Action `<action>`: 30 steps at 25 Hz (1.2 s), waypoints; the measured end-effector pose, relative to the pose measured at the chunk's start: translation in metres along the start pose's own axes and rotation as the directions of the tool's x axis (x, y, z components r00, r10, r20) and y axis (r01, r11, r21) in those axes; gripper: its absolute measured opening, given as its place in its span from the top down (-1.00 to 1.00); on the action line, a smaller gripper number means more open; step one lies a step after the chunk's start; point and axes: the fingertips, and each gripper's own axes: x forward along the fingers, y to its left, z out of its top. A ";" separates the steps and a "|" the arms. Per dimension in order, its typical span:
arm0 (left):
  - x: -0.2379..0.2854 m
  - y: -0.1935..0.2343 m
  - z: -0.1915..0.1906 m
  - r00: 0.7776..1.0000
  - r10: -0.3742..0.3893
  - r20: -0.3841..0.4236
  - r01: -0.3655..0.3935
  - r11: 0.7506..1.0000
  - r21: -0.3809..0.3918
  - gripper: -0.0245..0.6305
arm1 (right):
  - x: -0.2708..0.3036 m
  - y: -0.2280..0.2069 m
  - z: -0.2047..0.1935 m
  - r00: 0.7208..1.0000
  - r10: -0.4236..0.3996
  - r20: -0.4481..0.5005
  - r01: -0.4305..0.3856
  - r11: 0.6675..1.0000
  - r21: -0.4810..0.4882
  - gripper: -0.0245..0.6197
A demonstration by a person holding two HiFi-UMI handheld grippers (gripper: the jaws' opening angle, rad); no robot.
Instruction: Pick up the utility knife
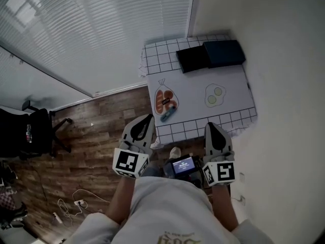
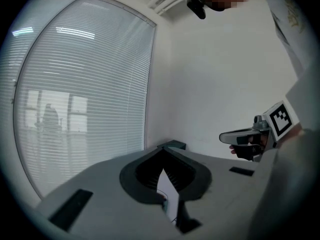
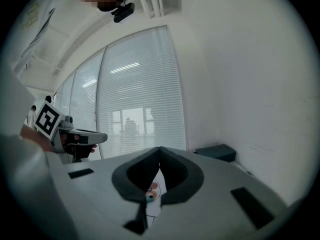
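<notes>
The utility knife [image 1: 169, 112], blue and short, lies on a white table [image 1: 158, 60] with a grid cloth, at the near edge of an orange food picture [image 1: 164, 99]. My left gripper [image 1: 150, 116] hovers just short of the table's near left corner, jaws shut and empty, the knife a little ahead and to its right. My right gripper [image 1: 209, 124] floats off the near edge further right, also shut with nothing in it. In the left gripper view the left gripper [image 2: 162, 150] has its jaws meeting at the tip. The right gripper [image 3: 160, 148] looks the same in its own view.
A black box [image 1: 192, 59] and a dark blue box [image 1: 224, 53] sit at the table's far end. A green food picture [image 1: 215, 95] is printed mid-table. A white wall runs along the right. On the wood floor to the left stand an office chair [image 1: 25, 131] and cables [image 1: 71, 205].
</notes>
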 end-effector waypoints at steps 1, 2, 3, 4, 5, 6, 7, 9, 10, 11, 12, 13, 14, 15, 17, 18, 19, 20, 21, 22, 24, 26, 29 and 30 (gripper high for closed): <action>0.003 -0.001 0.000 1.000 -0.001 -0.004 0.001 1.000 0.008 0.90 | 0.004 -0.003 0.001 1.000 0.006 0.001 -0.006 1.000 -0.003 0.90; 0.006 -0.001 0.000 1.000 0.000 -0.010 0.000 1.000 0.013 0.90 | 0.008 -0.005 0.001 1.000 0.011 0.002 -0.011 1.000 -0.003 0.90; 0.008 0.000 -0.001 1.000 0.003 -0.015 -0.003 1.000 0.014 0.90 | 0.011 -0.007 0.001 1.000 0.015 0.001 -0.015 1.000 0.000 0.90; 0.010 0.001 -0.002 1.000 0.007 -0.018 -0.007 1.000 0.013 0.90 | 0.014 -0.008 0.000 1.000 0.019 0.000 -0.019 1.000 0.006 0.90; 0.012 0.003 -0.003 1.000 0.011 -0.020 -0.011 1.000 0.012 0.90 | 0.017 -0.010 -0.002 1.000 0.023 -0.004 -0.023 1.000 0.011 0.90; 0.014 0.005 -0.004 1.000 0.014 -0.023 -0.014 1.000 0.012 0.90 | 0.019 -0.011 -0.004 1.000 0.027 -0.010 -0.027 1.000 0.011 0.90; 0.016 0.007 -0.005 1.000 0.016 -0.026 -0.016 1.000 0.013 0.90 | 0.022 -0.012 -0.006 0.999 0.029 -0.018 -0.029 1.000 0.008 0.90; 0.020 0.011 -0.007 0.999 0.014 -0.032 -0.014 1.000 0.015 0.90 | 0.027 -0.011 -0.008 0.999 0.032 -0.030 -0.032 0.999 0.008 0.90; 0.022 0.013 -0.007 0.999 0.012 -0.034 -0.011 1.000 0.015 0.90 | 0.030 -0.011 -0.008 0.999 0.032 -0.032 -0.032 0.999 0.011 0.90; 0.023 0.015 -0.007 0.999 0.008 -0.035 -0.007 1.000 0.013 0.90 | 0.032 -0.009 -0.008 0.999 0.032 -0.033 -0.032 0.999 0.014 0.90; 0.024 0.016 -0.006 0.999 0.003 -0.037 -0.003 1.000 0.011 0.90 | 0.033 -0.008 -0.009 0.999 0.031 -0.034 -0.031 0.999 0.014 0.90; 0.025 0.018 -0.006 0.999 -0.001 -0.038 0.001 1.000 0.010 0.90 | 0.035 -0.006 -0.008 0.999 0.030 -0.037 -0.030 0.999 0.015 0.90; 0.027 0.019 -0.006 0.999 -0.005 -0.039 0.006 1.000 0.011 0.90 | 0.036 -0.004 -0.008 0.999 0.029 -0.040 -0.028 0.999 0.018 0.90; 0.029 0.021 -0.005 0.999 -0.010 -0.038 0.010 1.000 0.014 0.90 | 0.038 -0.003 -0.007 0.999 0.029 -0.041 -0.028 0.999 0.021 0.90; 0.034 0.023 -0.002 0.999 -0.019 -0.035 0.020 0.999 0.028 0.90 | 0.042 -0.001 -0.007 0.999 0.028 -0.038 -0.027 0.999 0.028 0.90; 0.036 0.024 -0.001 0.999 -0.025 -0.035 0.026 0.999 0.037 0.90 | 0.044 0.000 -0.008 0.999 0.028 -0.037 -0.027 0.999 0.033 0.90; 0.038 0.024 -0.001 0.999 -0.031 -0.038 0.033 0.999 0.043 0.90 | 0.045 0.002 -0.010 0.999 0.031 -0.044 -0.029 0.999 0.034 0.90; 0.038 0.024 -0.002 0.998 -0.037 -0.041 0.039 0.998 0.046 0.90 | 0.045 0.003 -0.011 0.998 0.034 -0.057 -0.033 0.999 0.032 0.90; 0.038 0.024 -0.004 0.998 -0.042 -0.046 0.044 0.998 0.045 0.90 | 0.046 0.005 -0.013 0.997 0.036 -0.068 -0.034 0.999 0.031 0.90; 0.039 0.025 -0.006 0.998 -0.047 -0.053 0.049 0.998 0.044 0.90 | 0.046 0.005 -0.015 0.997 0.034 -0.073 -0.032 0.999 0.034 0.90; 0.042 0.027 -0.012 0.995 -0.056 -0.078 0.061 0.996 0.058 0.90 | 0.048 0.005 -0.018 0.997 0.026 -0.073 -0.023 0.999 0.048 0.90; 0.046 0.027 -0.020 0.991 -0.068 -0.111 0.078 0.993 0.089 0.90 | 0.051 0.007 -0.021 0.996 0.021 -0.083 -0.016 0.999 0.052 0.90; 0.054 0.024 -0.033 0.984 -0.095 -0.152 0.113 0.987 0.113 0.90 | 0.054 0.011 -0.029 0.994 0.020 -0.107 -0.015 0.999 0.046 0.90; 0.056 0.022 -0.038 0.981 -0.106 -0.166 0.126 0.985 0.116 0.90 | 0.054 0.012 -0.032 0.993 0.019 -0.113 -0.013 0.999 0.047 0.90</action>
